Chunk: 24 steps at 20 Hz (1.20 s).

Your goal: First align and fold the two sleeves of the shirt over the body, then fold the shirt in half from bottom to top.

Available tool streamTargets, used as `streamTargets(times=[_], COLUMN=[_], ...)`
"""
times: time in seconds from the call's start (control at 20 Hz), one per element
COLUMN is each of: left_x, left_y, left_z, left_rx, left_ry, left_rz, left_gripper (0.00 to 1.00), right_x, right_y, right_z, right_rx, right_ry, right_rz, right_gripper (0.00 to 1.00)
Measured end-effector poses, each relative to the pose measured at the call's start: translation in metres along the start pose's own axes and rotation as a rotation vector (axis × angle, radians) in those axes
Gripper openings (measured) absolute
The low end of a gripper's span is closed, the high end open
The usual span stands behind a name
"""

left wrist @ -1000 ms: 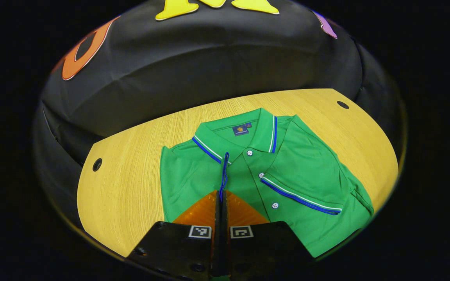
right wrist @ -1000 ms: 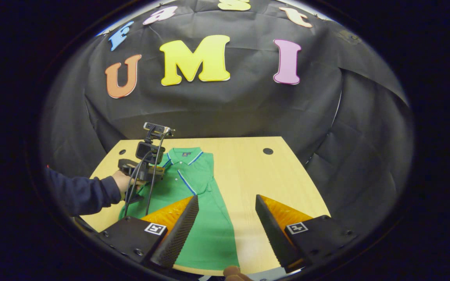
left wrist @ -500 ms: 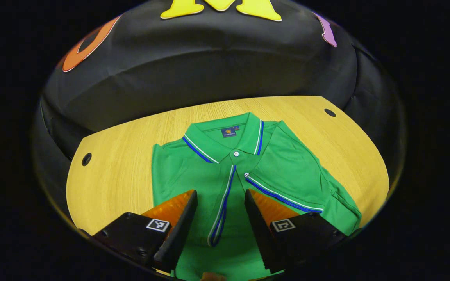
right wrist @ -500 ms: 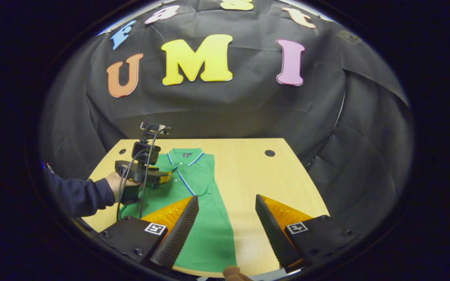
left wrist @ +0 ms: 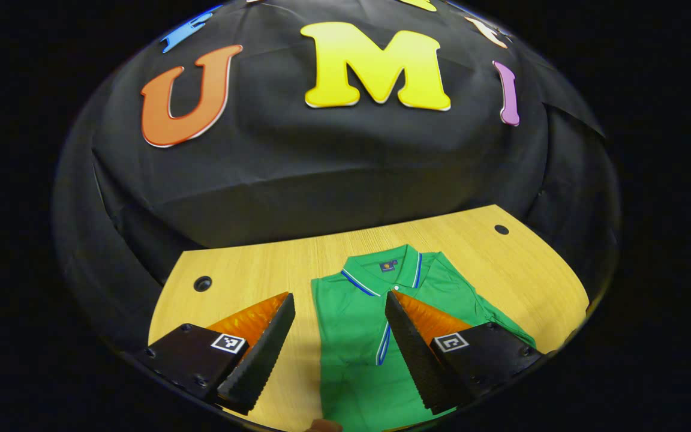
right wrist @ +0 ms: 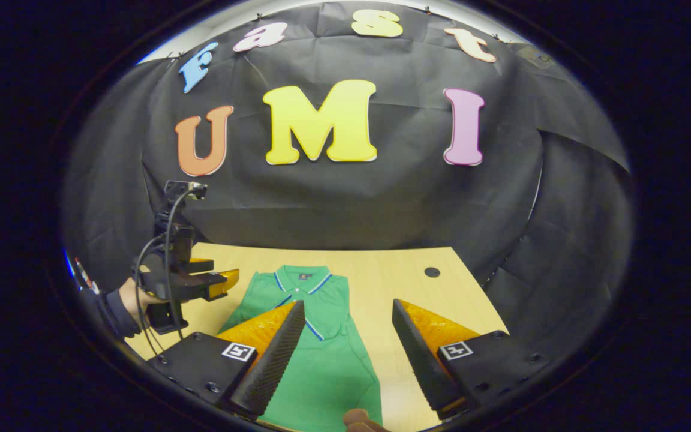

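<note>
Shirt (left wrist: 351,324): I count one, green with blue-and-white trim, lying flat on the wooden table (left wrist: 249,273) with its collar (left wrist: 388,273) toward the booth wall and both sleeves folded in over the body. My left gripper (left wrist: 339,339) hangs above the shirt's left part with its two fingers spread wide, nothing between them, and in the right gripper view I see it held by one hand (right wrist: 132,300) off the table's left side. My right gripper (right wrist: 348,345) has its two fingers parted too, gripping nothing, over the shirt's lower part, and I count two round holes (left wrist: 203,283) in the tabletop.
</note>
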<state>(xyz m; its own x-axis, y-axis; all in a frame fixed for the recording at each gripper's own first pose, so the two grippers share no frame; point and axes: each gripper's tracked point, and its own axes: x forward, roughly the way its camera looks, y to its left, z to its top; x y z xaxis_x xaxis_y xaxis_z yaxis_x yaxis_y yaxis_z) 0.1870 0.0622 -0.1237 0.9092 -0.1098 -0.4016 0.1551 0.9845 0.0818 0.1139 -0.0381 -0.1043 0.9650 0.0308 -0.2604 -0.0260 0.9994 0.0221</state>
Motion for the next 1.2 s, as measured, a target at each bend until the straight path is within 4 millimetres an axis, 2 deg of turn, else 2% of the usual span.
streamTargets(times=[0.2, 0.3, 0.45, 0.65, 0.75, 0.9, 1.1, 1.2], left_x=[-0.061, -0.088, -0.122, -0.152, -0.167, -0.185, -0.202, -0.208], left_y=[0.023, 0.031, 0.044, 0.052, 0.049, 0.038, 0.006, -0.003], left_z=[0.018, 0.013, -0.011, -0.060, -0.090, -0.138, -0.205, -0.243], left_rx=[-0.033, -0.077, -0.133, -0.140, -0.137, -0.128, -0.109, -0.094], left_ry=[-0.106, -0.127, -0.124, -0.074, -0.026, 0.067, 0.198, 0.295], left_rz=[0.020, 0.013, 0.037, 0.072, 0.079, 0.080, 0.028, 0.022], left_gripper=[0.98, 0.98, 0.98, 0.98, 0.98, 0.98, 0.98, 0.98], right_x=[-0.008, -0.011, -0.017, -0.027, -0.033, -0.045, -0.062, -0.068], right_y=[0.020, 0.029, 0.036, 0.044, 0.043, 0.028, 0.002, -0.011], right_z=[0.012, 0.009, -0.014, -0.058, -0.084, -0.128, -0.189, -0.219], right_rx=[-0.004, -0.008, -0.050, -0.069, -0.073, -0.082, -0.089, -0.102], right_ry=[-0.077, -0.095, -0.065, 0.002, 0.040, 0.105, 0.215, 0.268], right_rz=[-0.030, -0.029, -0.029, 0.021, 0.035, 0.031, 0.029, 0.018], right_gripper=[0.95, 0.95, 0.94, 0.95, 0.95, 0.94, 0.95, 0.93])
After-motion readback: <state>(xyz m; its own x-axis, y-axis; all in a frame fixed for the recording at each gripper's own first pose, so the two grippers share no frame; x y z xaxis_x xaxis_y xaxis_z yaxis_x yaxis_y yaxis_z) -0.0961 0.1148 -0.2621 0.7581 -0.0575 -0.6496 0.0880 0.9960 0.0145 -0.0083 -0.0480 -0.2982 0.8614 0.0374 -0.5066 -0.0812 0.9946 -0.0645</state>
